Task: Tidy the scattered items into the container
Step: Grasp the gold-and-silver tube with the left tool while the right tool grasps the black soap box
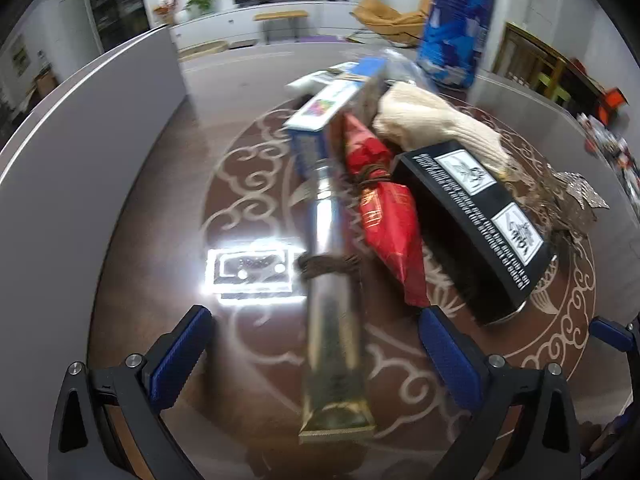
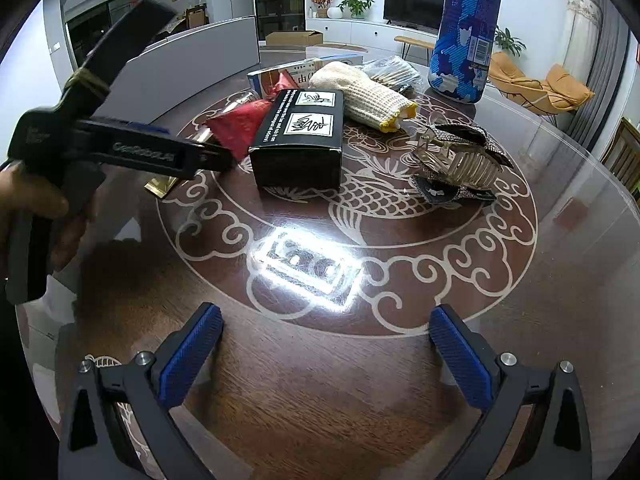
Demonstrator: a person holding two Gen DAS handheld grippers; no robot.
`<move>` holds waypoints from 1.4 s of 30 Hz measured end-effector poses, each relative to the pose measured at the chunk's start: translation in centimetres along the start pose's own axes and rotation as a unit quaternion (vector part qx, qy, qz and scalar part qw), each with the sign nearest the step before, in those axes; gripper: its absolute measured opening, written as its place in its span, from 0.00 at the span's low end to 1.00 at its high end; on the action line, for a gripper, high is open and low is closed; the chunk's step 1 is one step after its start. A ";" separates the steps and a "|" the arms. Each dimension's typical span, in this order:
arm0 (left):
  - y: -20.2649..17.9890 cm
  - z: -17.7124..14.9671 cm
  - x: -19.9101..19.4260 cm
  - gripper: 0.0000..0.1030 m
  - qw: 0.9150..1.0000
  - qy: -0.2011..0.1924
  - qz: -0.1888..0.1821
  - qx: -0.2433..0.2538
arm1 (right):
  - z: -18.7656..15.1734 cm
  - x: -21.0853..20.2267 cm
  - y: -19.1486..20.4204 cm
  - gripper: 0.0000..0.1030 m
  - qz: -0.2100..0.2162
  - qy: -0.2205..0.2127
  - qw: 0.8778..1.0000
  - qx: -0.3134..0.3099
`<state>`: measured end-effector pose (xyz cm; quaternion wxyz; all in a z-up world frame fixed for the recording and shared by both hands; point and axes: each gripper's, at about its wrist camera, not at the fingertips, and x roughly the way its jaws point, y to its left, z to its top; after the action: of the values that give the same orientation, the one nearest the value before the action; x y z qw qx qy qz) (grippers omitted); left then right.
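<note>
Both grippers have their blue-padded fingers spread apart and hold nothing. From the left wrist view, the left gripper (image 1: 316,354) hovers low over a long silver and gold packet (image 1: 334,308) that lies between its fingers (image 1: 180,354) without touching them. From the right wrist view, the right gripper (image 2: 326,354) hangs over a bare stretch of the round patterned table (image 2: 500,300).

Scattered items sit in a cluster on the table: a red wrapped packet (image 1: 386,216) just beside the silver one, a black box (image 2: 302,136) with white labels, a cream knitted glove (image 2: 362,92), a sparkly hair clip (image 2: 456,160) and a blue and white box (image 1: 326,120). A tall blue container (image 2: 466,30) stands upright behind them.
</note>
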<state>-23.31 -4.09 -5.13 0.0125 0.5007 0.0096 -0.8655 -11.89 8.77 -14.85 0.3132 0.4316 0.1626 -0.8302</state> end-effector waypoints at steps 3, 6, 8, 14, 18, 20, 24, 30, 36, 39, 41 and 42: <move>0.0 0.0 -0.2 0.94 1.000 -0.003 0.002 -0.001 | 0.0 0.0 0.0 1.00 0.000 0.000 1.000 0.000; 0.3 -0.4 -1.1 0.64 1.000 -0.021 0.005 -0.006 | 0.0 0.0 0.0 1.00 0.000 0.000 1.000 0.001; 0.4 -0.4 -1.4 0.45 1.000 -0.025 0.004 -0.004 | 0.0 0.1 0.0 1.00 -0.001 0.000 1.000 0.001; 0.7 -2.4 -2.6 0.26 0.999 -0.026 0.009 -0.017 | 0.0 0.1 0.0 1.00 -0.001 0.000 1.000 0.002; 0.8 -6.0 -4.6 0.26 0.999 -0.026 0.014 -0.031 | 0.1 0.1 0.0 1.00 -0.002 0.000 1.000 0.002; 0.8 -8.1 -5.8 0.27 0.999 -0.030 0.021 -0.033 | 0.2 0.2 0.1 1.00 -0.001 0.001 1.000 0.000; 0.9 -10.7 -7.2 0.27 0.998 -0.037 0.025 -0.041 | 2.2 1.6 1.2 1.00 0.016 0.002 1.000 -0.023; 1.0 -11.2 -7.5 0.26 0.998 -0.039 0.024 -0.047 | 7.8 5.7 2.6 1.00 0.018 0.005 0.999 -0.026; 0.9 -11.2 -7.5 0.26 0.998 -0.041 0.025 -0.047 | 11.6 8.1 2.5 0.87 0.017 0.001 1.000 -0.024; 0.9 -11.3 -7.5 0.26 0.998 -0.046 0.024 -0.048 | 11.2 7.1 1.6 0.58 0.014 -0.011 1.000 -0.008; 0.7 -11.5 -7.6 0.26 0.997 -0.051 0.024 -0.047 | 10.4 6.6 1.5 0.58 0.011 -0.015 1.000 -0.015; 0.6 -11.5 -7.6 0.26 0.997 -0.051 0.024 -0.046 | 9.6 6.1 1.4 0.58 0.013 -0.019 1.000 -0.015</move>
<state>-9.53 -4.29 -4.28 0.0568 0.4545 0.0369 -0.8882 -19.51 0.22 -14.31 0.3332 0.4131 0.1634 -0.8317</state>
